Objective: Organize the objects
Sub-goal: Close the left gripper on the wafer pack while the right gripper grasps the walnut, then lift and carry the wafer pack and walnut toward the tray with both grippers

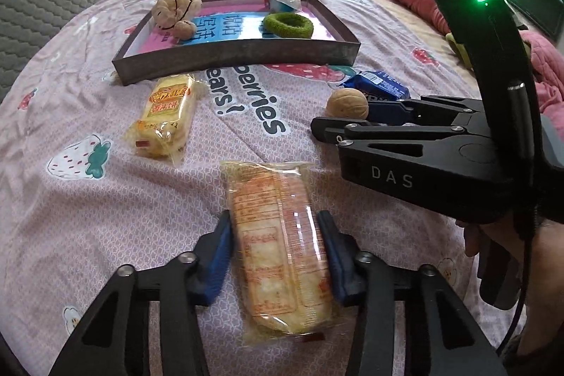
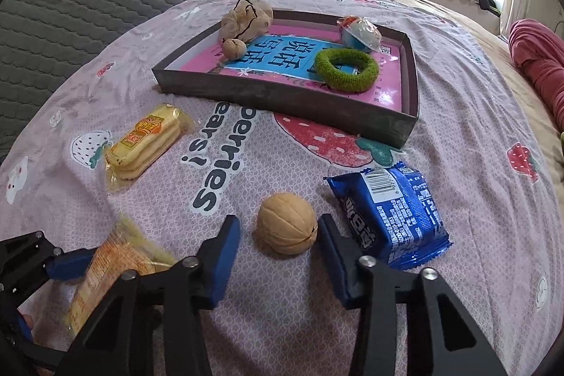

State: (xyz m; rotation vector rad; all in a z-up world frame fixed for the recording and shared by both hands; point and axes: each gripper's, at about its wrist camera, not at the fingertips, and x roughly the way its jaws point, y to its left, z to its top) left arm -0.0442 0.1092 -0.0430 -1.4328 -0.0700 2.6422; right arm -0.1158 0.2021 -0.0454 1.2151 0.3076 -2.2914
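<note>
Two hand-held grippers: left hand-held gripper (image 1: 275,256) clamps one cracker pack (image 1: 278,249); right hand-held gripper (image 2: 278,245) brackets one walnut (image 2: 286,223), its left pad clear, lower centre.

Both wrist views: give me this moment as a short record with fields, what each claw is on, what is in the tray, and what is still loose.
surface: bed sheet with strawberry print
left claw: pads against both sides of a yellow cracker pack
right claw: straddling a walnut; one pad touches, the other stands off
tray holds: plush toy, small walnut, green ring, blue-and-white wrapped item
still loose: second cracker pack, blue snack packet
</note>
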